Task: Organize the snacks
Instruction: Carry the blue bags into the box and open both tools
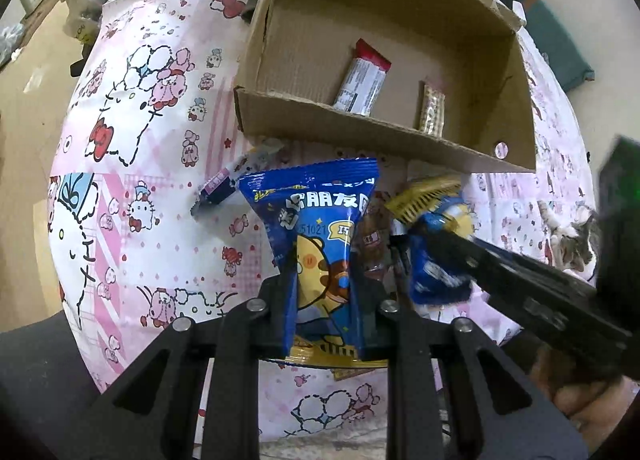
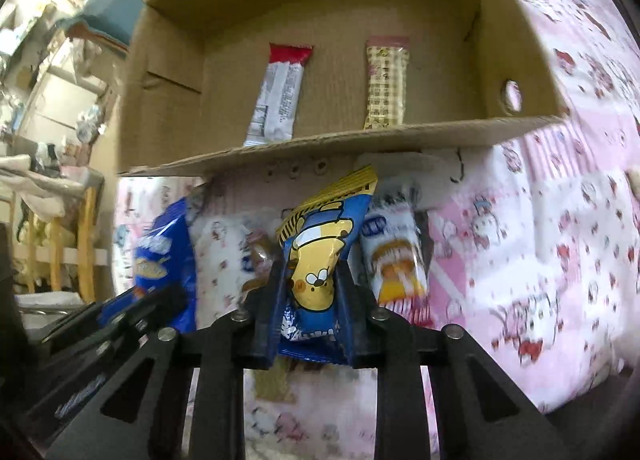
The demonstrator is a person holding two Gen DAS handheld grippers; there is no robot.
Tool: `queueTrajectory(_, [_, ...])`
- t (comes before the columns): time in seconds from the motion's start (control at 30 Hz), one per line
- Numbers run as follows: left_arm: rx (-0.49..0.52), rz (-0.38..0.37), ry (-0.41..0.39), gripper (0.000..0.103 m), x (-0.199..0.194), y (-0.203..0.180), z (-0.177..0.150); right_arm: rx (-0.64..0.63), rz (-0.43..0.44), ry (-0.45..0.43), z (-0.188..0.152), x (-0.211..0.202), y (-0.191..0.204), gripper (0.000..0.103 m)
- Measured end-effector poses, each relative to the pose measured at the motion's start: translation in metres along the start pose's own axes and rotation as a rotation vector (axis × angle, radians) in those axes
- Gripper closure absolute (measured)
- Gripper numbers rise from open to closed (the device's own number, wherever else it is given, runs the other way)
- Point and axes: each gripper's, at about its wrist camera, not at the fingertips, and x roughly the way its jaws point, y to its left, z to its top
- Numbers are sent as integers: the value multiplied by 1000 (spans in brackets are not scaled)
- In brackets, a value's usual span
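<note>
Pinching a blue bear-print snack packet [image 1: 320, 256] upright between the black fingers [image 1: 286, 296] of the left gripper [image 1: 326, 300], just in front of the near wall of the cardboard box [image 1: 360, 139]. Squeezing a second blue packet with a yellow cartoon face [image 2: 316, 268] between the fingers [image 2: 268, 300] of the right gripper [image 2: 306, 292], likewise close before the box's [image 2: 340, 139] near wall, over the pink cartoon-print cloth [image 2: 540, 240]. Showing the right gripper [image 1: 424, 256] from the left wrist camera too, coming in from the right, closed on its crumpled blue packet [image 1: 436, 276]. Lying flat on the box floor: a red-and-white bar [image 2: 278, 95] and, beside it but apart, a beige checked bar [image 2: 386, 83]. Resting on the cloth to the right of the held packet, a white-wrapped cake snack [image 2: 396, 256]. Sitting on the cloth [image 1: 160, 240] left of the left gripper's packet, a small purple-and-white candy [image 1: 218, 189].
</note>
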Motion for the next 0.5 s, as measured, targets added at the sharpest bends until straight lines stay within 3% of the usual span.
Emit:
queueTrajectory(0.3, [54, -49, -76, 86, -40, -19, -1, -7, 111, -117, -17, -79, 5, 78])
queueTrajectory(0.5, [79, -31, -156, 86, -70, -32, 34, -32, 170, -238, 6, -111, -4, 78])
